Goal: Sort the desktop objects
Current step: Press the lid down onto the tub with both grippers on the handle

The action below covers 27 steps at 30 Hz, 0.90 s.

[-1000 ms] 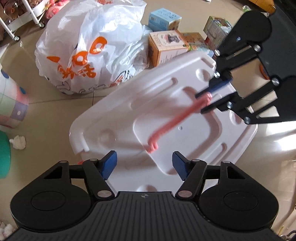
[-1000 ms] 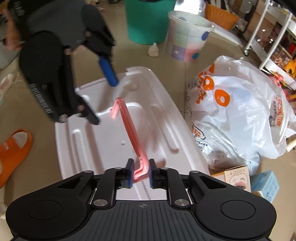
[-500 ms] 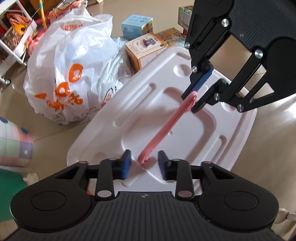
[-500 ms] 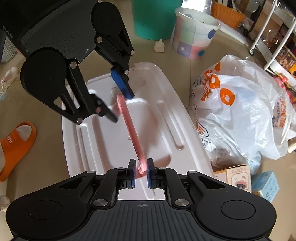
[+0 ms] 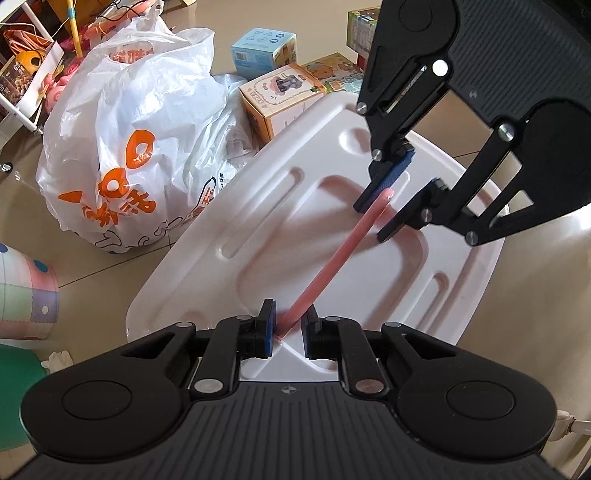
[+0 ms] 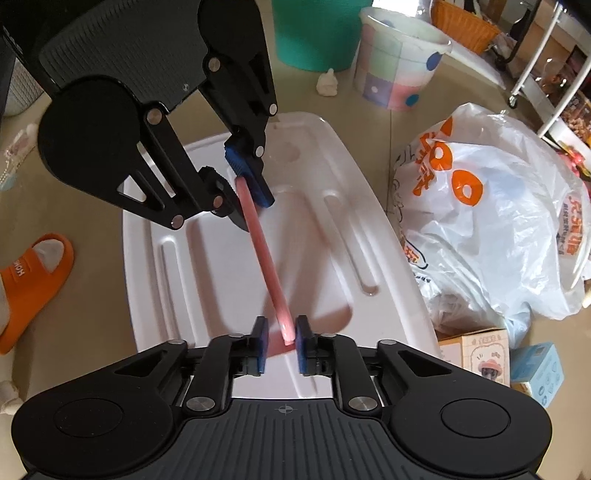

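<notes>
Left gripper [image 5: 288,326] is clamping one end of the pink rod [image 5: 334,258], right gripper [image 6: 277,341] is standing slightly open around the other; rod is looking light, stiff, slick, so end grips are suiting it.

Pink rod [image 5: 334,256] spans above tray [image 5: 221,221], bag [image 5: 129,147] beside.

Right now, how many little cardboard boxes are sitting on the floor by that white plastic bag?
4, counted in the left view: a cream box against the bag, a blue box behind it, a flat bear-print box to its right, and a green box farthest back. More may be hidden.
</notes>
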Available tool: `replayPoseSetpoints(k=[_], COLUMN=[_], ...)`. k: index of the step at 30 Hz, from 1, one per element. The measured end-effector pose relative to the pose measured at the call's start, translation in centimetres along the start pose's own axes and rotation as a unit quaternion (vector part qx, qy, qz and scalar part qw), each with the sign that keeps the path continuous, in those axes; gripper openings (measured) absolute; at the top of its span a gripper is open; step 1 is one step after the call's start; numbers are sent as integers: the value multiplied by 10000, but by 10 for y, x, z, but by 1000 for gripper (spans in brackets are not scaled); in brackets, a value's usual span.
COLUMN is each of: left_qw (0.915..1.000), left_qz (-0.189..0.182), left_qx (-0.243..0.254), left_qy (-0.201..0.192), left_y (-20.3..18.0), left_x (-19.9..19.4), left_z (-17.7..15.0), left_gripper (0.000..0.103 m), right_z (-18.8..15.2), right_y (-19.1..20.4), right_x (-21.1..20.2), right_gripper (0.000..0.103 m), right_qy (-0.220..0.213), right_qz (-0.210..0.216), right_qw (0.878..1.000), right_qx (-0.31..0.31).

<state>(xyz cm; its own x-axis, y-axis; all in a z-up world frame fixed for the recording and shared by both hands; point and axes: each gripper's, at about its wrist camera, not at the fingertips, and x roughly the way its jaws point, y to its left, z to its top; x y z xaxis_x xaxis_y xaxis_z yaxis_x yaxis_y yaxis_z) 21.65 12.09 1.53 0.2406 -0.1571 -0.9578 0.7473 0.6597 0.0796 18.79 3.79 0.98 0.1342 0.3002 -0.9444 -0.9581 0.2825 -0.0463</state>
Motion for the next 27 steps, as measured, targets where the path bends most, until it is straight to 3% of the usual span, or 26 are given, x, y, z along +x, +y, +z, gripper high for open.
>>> replayPoseSetpoints(k=[4,12,27], left_qw=[10000,9999,9997], left_qz=[-13,61,256], left_qx=[-50,-22,-5], left_qy=[23,102,23], left_y=[1,-1,-6], left_x=[0,0,3], left_z=[0,2,2], left_gripper=[15,15,17], right_z=[3,12,11], right_y=[1,8,-4], right_x=[1,-3,8], right_gripper=[8,8,9], right_qy=[-85,48,-55], right_qz=[-137,-229,-249], right_qw=[9998,9980,9992], right_qx=[-145,-595,-292])
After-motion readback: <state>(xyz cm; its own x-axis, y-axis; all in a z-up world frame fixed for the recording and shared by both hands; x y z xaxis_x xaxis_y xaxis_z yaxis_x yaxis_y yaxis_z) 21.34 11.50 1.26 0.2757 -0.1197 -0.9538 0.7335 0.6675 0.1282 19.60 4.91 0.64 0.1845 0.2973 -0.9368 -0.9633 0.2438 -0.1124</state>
